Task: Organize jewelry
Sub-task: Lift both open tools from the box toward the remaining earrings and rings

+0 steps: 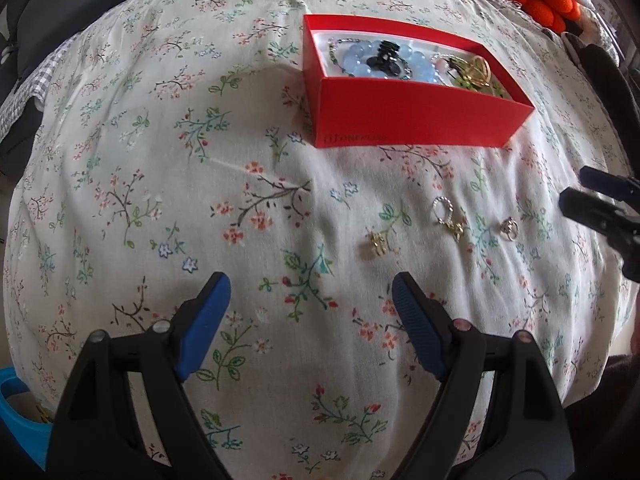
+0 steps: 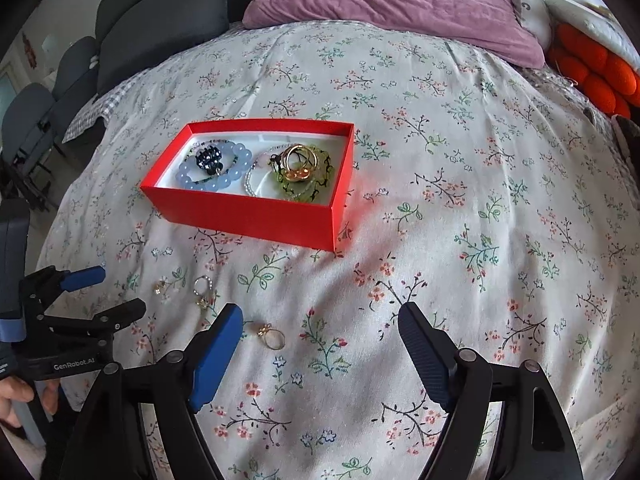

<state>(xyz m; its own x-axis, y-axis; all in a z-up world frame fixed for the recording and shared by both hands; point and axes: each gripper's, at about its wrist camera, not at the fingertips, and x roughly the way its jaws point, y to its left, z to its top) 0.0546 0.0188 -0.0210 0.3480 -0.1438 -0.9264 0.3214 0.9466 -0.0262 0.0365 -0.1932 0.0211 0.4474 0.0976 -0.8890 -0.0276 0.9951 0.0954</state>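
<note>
A red box (image 1: 404, 116) (image 2: 244, 216) on the floral bedspread holds a blue bead bracelet (image 2: 216, 172), a dark hair clip (image 2: 208, 158), gold rings (image 2: 302, 162) and a green piece. Loose on the cloth lie a gold ring (image 2: 274, 336) (image 1: 509, 229), a silver ring with a gold charm (image 2: 203, 290) (image 1: 447, 214) and a small gold earring (image 2: 160, 287) (image 1: 376, 245). My left gripper (image 1: 310, 304) (image 2: 102, 290) is open and empty, just short of the earring. My right gripper (image 2: 320, 334) (image 1: 576, 188) is open and empty; the gold ring lies beside its left finger.
A purple pillow (image 2: 392, 4) lies at the bed's head and an orange cushion (image 2: 596, 72) at the far right. Dark grey chairs (image 2: 60, 92) stand off the left edge. A blue plastic object (image 1: 16, 420) sits at the lower left.
</note>
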